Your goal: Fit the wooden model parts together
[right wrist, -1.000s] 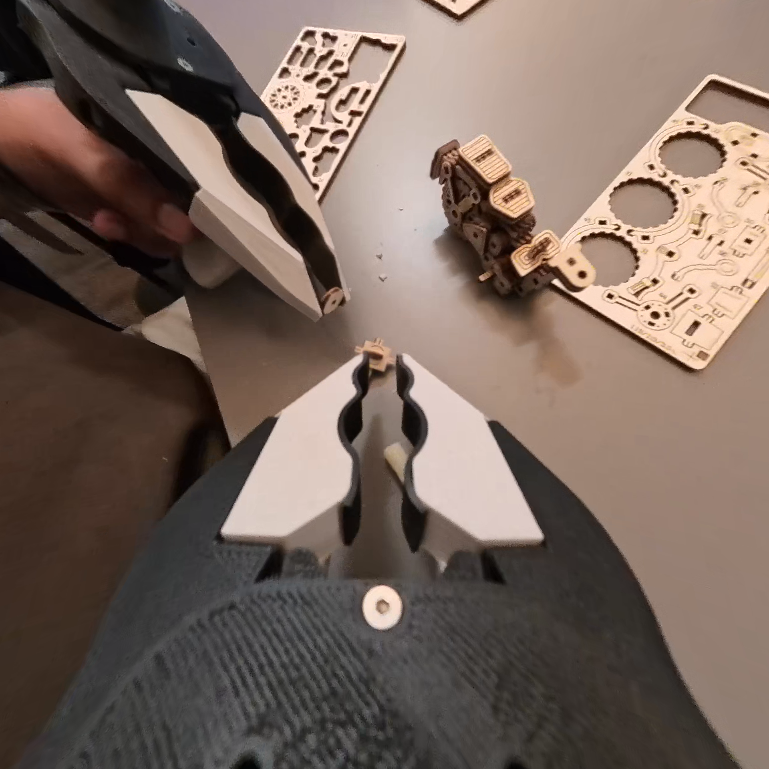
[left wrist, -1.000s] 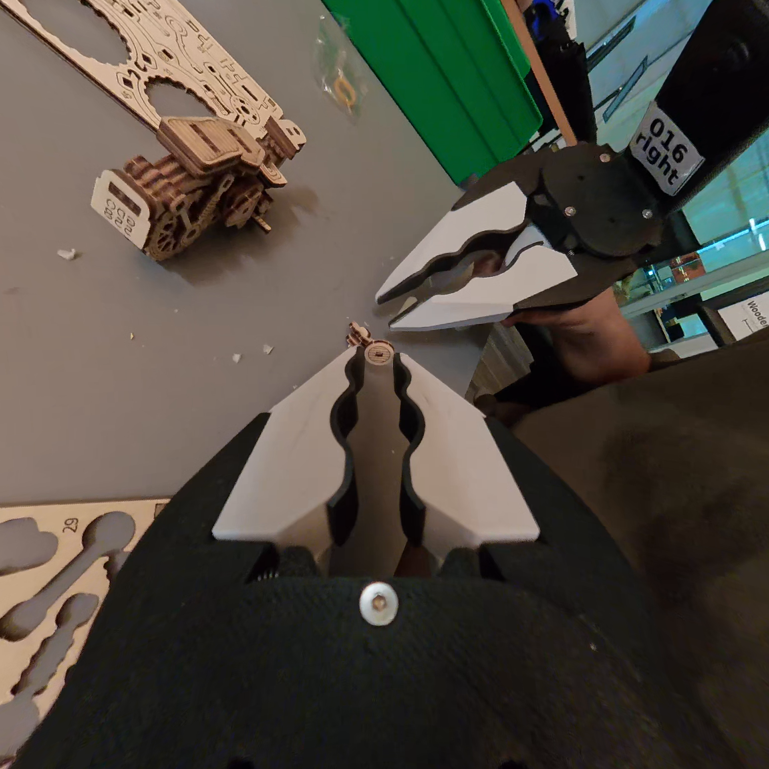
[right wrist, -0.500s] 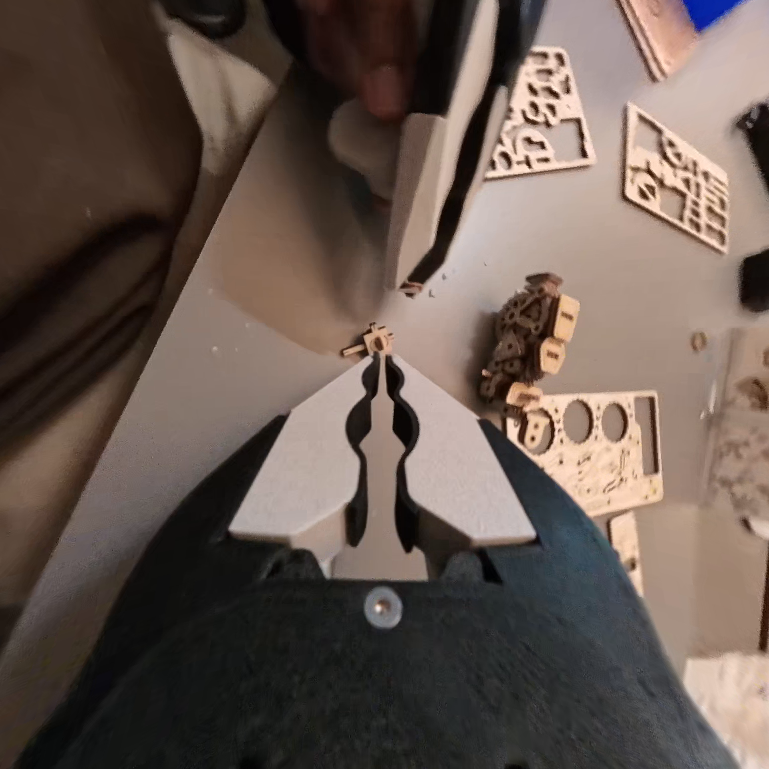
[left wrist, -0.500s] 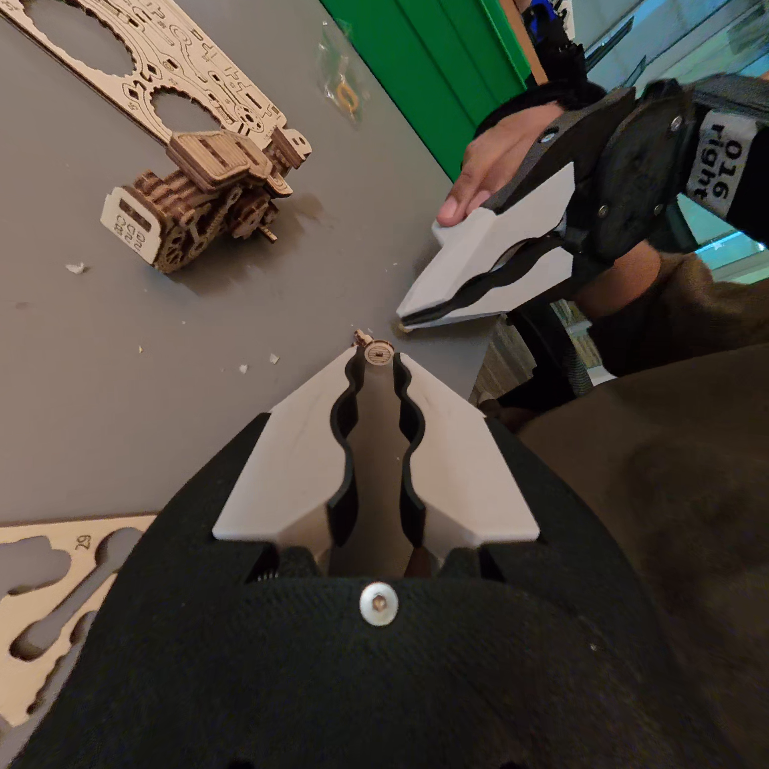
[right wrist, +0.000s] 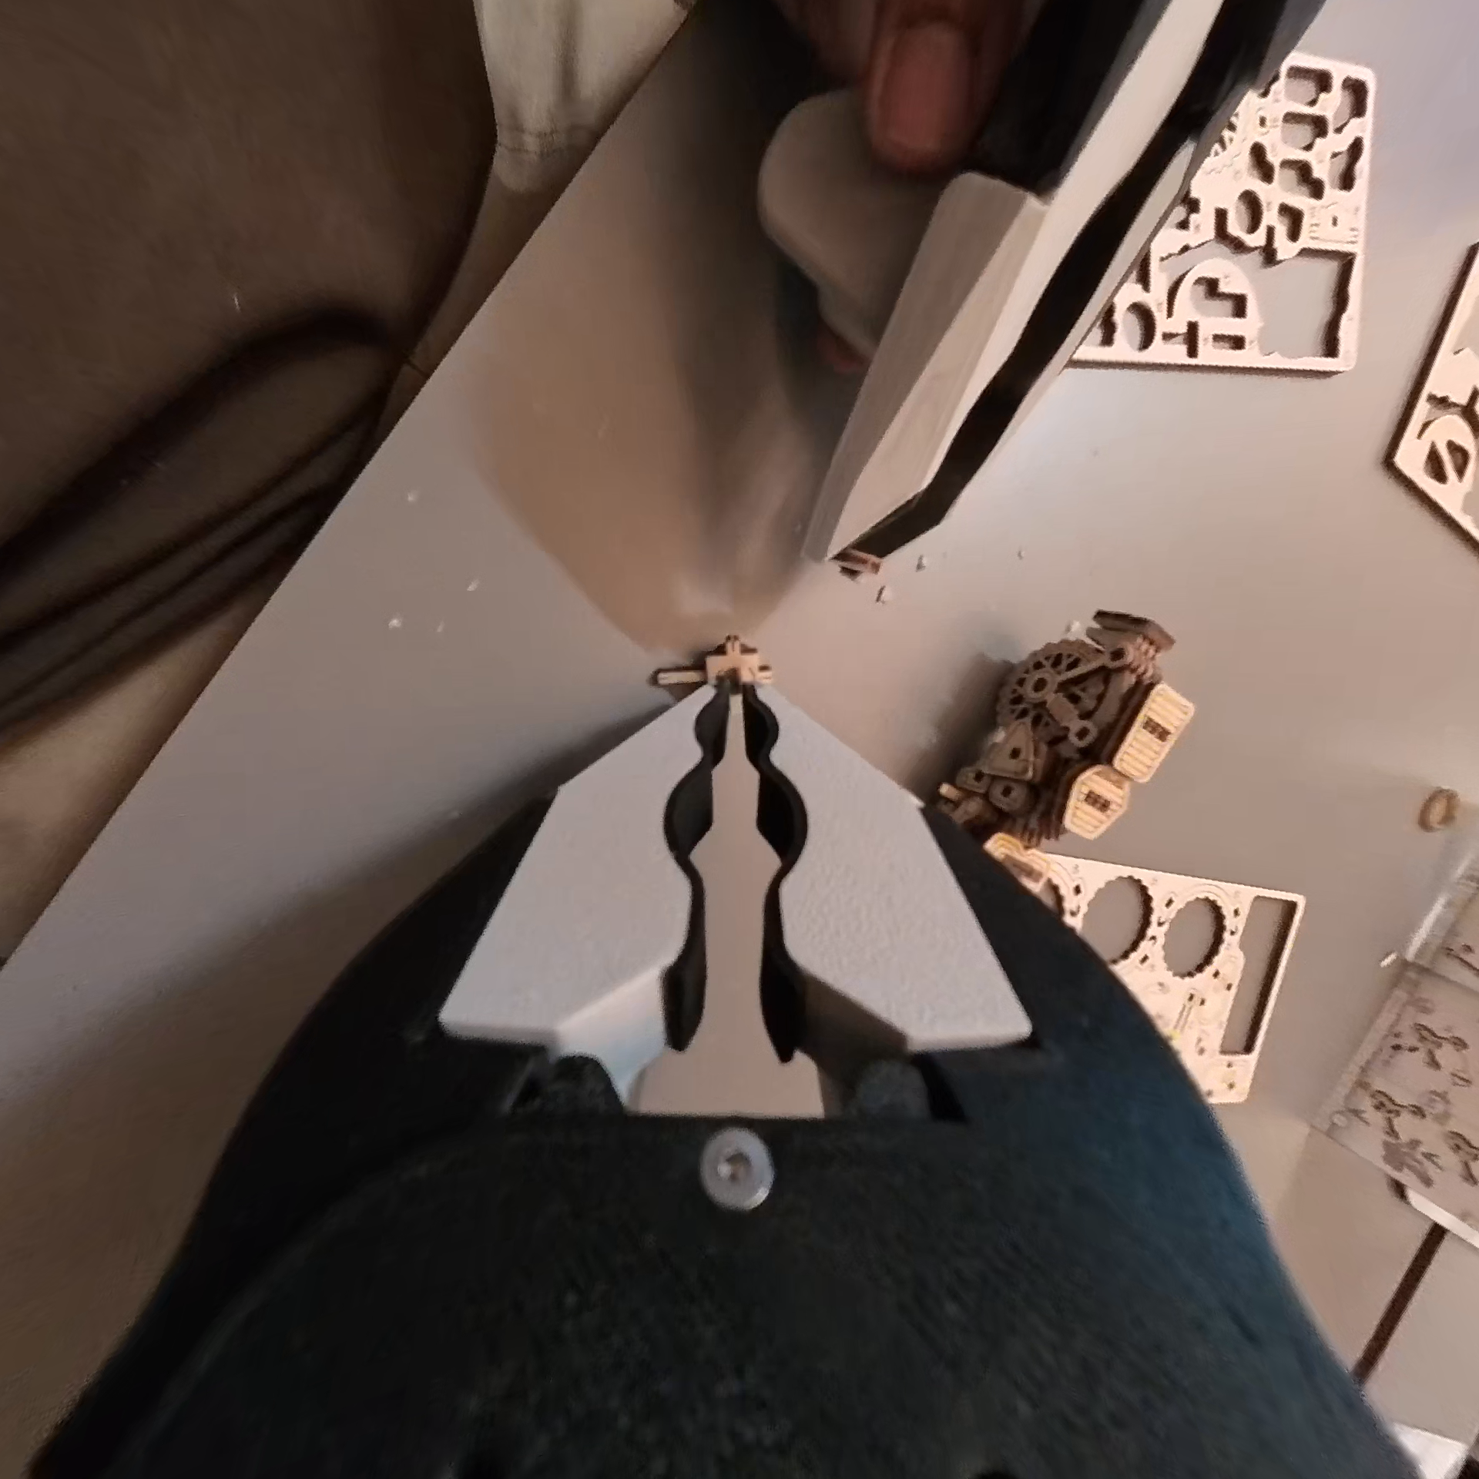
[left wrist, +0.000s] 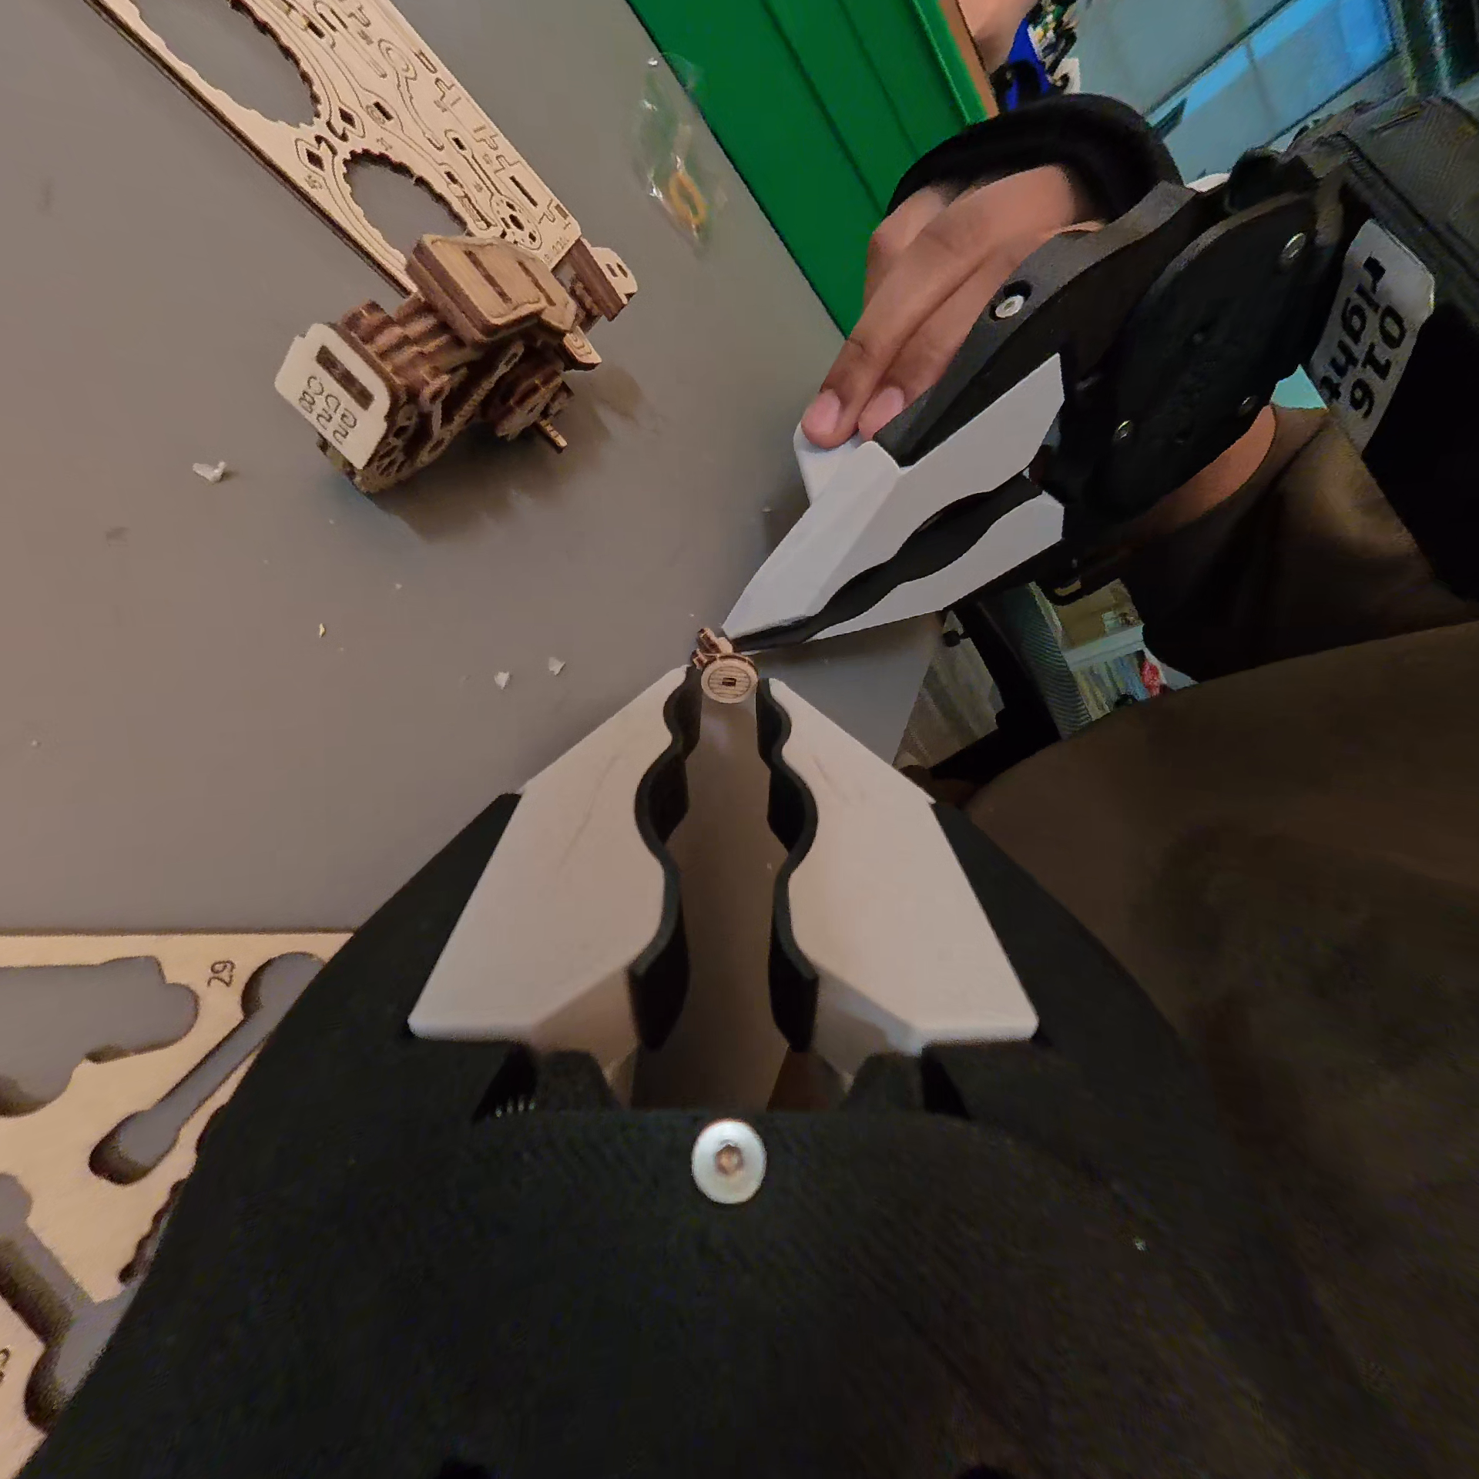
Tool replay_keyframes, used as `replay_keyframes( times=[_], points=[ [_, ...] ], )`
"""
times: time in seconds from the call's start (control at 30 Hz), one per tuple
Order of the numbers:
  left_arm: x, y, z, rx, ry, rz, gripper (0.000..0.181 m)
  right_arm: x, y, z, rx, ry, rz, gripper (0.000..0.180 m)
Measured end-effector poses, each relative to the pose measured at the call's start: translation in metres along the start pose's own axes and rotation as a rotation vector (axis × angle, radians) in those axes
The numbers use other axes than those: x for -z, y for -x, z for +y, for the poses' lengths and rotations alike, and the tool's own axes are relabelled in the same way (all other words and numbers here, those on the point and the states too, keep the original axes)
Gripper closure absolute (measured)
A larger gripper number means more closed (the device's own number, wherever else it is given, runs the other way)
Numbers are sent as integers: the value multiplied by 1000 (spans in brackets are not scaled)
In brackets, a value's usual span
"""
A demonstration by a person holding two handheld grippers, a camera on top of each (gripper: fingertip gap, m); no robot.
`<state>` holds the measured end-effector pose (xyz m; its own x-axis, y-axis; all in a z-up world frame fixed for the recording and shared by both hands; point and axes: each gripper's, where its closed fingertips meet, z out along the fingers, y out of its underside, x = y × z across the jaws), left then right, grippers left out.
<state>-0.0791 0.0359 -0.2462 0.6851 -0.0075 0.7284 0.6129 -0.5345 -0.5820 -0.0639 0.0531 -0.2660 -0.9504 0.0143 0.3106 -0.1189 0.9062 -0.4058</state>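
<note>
My left gripper (left wrist: 727, 695) is shut on a small round wooden disc (left wrist: 727, 682) with a slot, held at its tips above the grey table (left wrist: 240, 720). My right gripper (right wrist: 732, 695) is shut on a small cross-shaped wooden part (right wrist: 724, 671). In the left wrist view the right gripper (left wrist: 732, 636) comes in from the right, its part (left wrist: 708, 643) just behind the disc. In the right wrist view the left gripper (right wrist: 860, 556) holds the disc (right wrist: 860, 567) edge-on, a short gap from the cross part.
A half-built wooden model (left wrist: 448, 360) stands on the table, also in the right wrist view (right wrist: 1064, 744). Cut-out wooden sheets (left wrist: 360, 120) (left wrist: 80, 1080) (right wrist: 1200, 944) (right wrist: 1248, 240) lie around. A green bin (left wrist: 800, 120) stands at the back. The table edge (right wrist: 360, 416) and a person's lap are close. My two grippers' fingertips are within a few centimetres of each other.
My right gripper has rolled over, closed tighter on the cross part, and moved in until its tip is next to the disc. My left gripper has held the disc nearly still.
</note>
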Motion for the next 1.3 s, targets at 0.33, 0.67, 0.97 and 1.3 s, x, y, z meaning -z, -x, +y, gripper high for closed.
replay_keyframes(
  times=[0.33,0.67,0.97,1.3],
  points=[
    [0,0,0,13,3,11,169,-1,-4,-3,18,18,-44,177],
    [0,0,0,20,4,17,169,-1,-3,-4,4,25,-101,173],
    [1,0,-2,31,-7,25,169,0,0,-4,2,22,-128,175],
    [0,0,-2,34,-4,29,168,-4,2,-5,-3,22,-151,178]
  ],
)
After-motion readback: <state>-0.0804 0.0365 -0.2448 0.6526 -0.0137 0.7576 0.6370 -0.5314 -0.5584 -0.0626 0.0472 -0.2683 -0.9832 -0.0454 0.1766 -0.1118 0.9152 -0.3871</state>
